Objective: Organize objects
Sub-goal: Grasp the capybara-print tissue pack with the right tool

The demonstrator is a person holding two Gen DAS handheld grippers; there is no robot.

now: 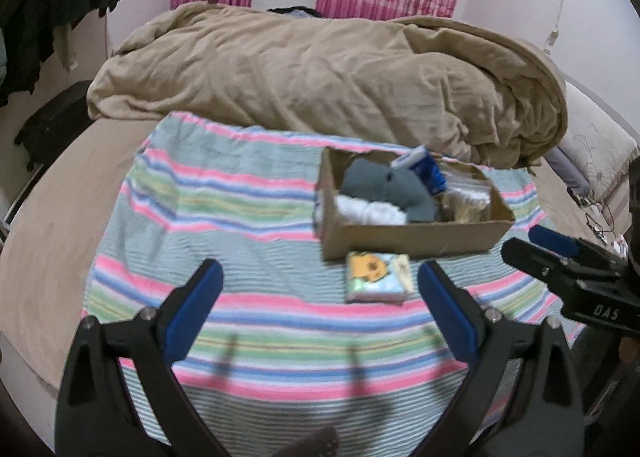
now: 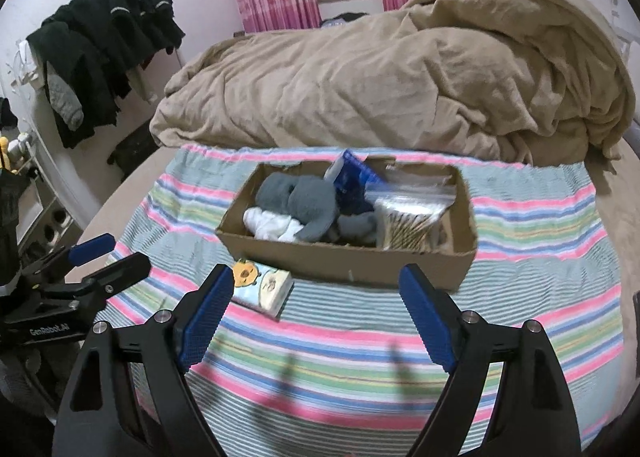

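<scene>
Both tongs spread, empty, hovering over the striped cloth.

Left tongs: jaws wide apart, nothing between them, above the cloth's near edge. Right tongs: same, wide and empty, alongside the left. Tissue pack lies flat on the cloth just in front of the box's near wall, by its left corner in the right view. Box sits toward the cloth's far edge, holding a grey plush, white cloth, blue pack and a zip bag of swabs. Beige duvet is heaped past the far edge.
</scene>
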